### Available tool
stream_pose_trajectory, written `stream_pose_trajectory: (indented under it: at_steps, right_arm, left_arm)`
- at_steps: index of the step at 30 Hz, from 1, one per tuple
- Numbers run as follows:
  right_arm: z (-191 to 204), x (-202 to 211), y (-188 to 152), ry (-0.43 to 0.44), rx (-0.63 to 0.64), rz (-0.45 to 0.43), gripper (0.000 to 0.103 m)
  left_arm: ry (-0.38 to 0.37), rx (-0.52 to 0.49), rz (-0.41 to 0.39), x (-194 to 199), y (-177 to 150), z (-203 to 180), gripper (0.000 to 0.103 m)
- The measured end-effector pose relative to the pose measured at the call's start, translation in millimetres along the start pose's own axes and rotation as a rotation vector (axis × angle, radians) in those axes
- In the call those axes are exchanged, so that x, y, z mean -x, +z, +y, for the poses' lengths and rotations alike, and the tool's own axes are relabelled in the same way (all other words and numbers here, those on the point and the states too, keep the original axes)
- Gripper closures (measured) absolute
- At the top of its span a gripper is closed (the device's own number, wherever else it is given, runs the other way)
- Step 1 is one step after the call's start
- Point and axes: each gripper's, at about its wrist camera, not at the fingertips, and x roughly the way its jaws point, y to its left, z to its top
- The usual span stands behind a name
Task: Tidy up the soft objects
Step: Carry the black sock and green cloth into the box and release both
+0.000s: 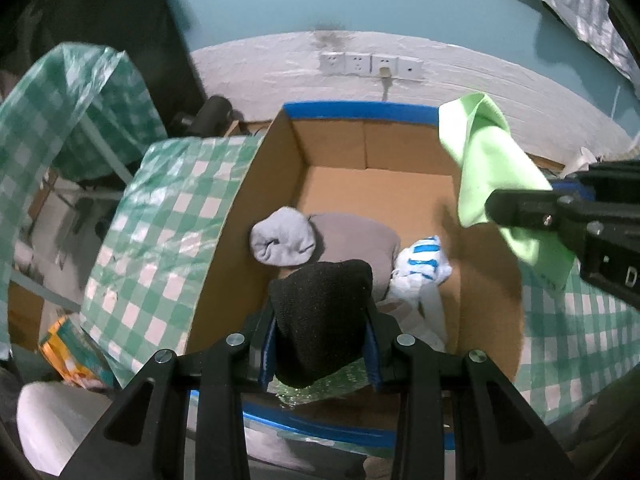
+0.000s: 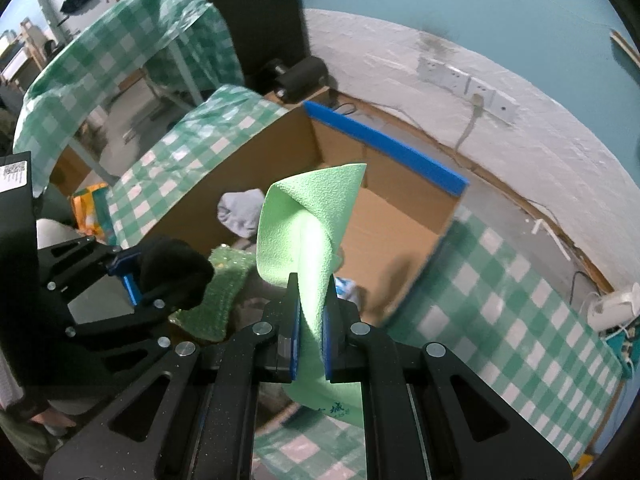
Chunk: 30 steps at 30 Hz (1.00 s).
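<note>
Black sock (image 1: 320, 316) gripped; both fingers (image 2: 294, 320) angled down over box (image 1: 236, 216).

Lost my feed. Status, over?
Left gripper clamps black knit item; right gripper clamps green cloth. Both above cardboard box. Nothing blocking.

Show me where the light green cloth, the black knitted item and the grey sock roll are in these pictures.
light green cloth (image 2: 304, 224): right wrist view, on the fold above the jaws.
black knitted item (image 1: 320, 312): left wrist view, on its middle, between the jaws.
grey sock roll (image 1: 283, 237): left wrist view, on its rounded top, inside the box.
</note>
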Motion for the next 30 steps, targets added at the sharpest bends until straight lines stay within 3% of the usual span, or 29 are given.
stream_pose_trajectory:
  at_steps: [8, 10, 13, 17, 30]
  right_arm:
    - [7.5, -24.3, 2.4, 0.041, -0.018, 0.037, 0.089]
    - [6.3, -22.5, 3.0, 0.032, -0.029, 0.028, 0.07]
    - [4.0, -15.7, 3.9, 0.025, -0.039, -0.005, 0.052]
    - [-0.1, -4.9, 4.7, 0.011, -0.057, -0.041, 0.048]
    - [-18.1, 39.4, -14.3, -0.041, -0.104, -0.098, 0.044]
  left_arm:
    - [-0.004, 0.05, 0.032, -11.5, -3.3, 11.9, 0.06]
    - [0.008, 0.048, 0.031, -10.2, -2.9, 11.5, 0.055]
    - [0.017, 0.04, 0.011, -4.0, -1.2, 10.1, 0.043]
    - [0.02, 0.031, -0.012, 5.4, 1.2, 7.9, 0.032]
    - [0.022, 0.007, -0.083, 45.0, -2.3, -0.3, 0.023]
